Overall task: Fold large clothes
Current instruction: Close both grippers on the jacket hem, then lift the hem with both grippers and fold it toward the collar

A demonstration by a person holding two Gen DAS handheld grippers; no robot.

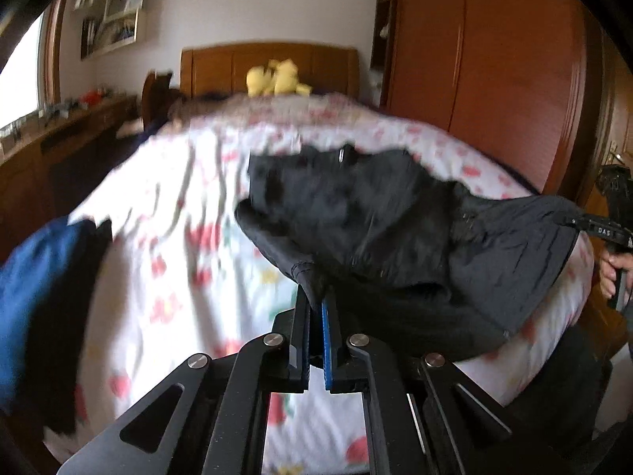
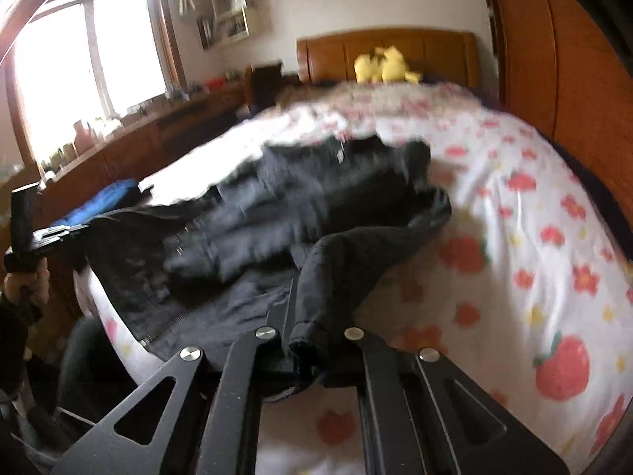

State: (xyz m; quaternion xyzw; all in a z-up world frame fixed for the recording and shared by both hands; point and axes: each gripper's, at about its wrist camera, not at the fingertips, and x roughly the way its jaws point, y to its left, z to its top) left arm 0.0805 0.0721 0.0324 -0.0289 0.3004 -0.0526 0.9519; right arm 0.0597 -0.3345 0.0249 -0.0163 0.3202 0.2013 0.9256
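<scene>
A large black jacket (image 1: 395,217) lies rumpled on a bed with a white, red-flowered sheet (image 1: 178,257). In the left wrist view my left gripper (image 1: 316,297) is shut on a near corner of the jacket, which is pulled up off the sheet. At the far right of that view my right gripper (image 1: 609,233) pinches the other near corner, held by a hand (image 1: 611,273). In the right wrist view my right gripper (image 2: 312,308) is shut on a black cuff-like fold of the jacket (image 2: 296,206), which hides its fingertips. The left gripper (image 2: 51,233) holds the far corner at the left edge.
A blue garment (image 1: 35,297) lies at the bed's left edge. Yellow plush toys (image 1: 277,79) sit by the wooden headboard (image 1: 269,63). A tall wooden wardrobe (image 1: 494,79) stands along the right. A low cluttered cabinet (image 2: 158,130) runs under the window on the left.
</scene>
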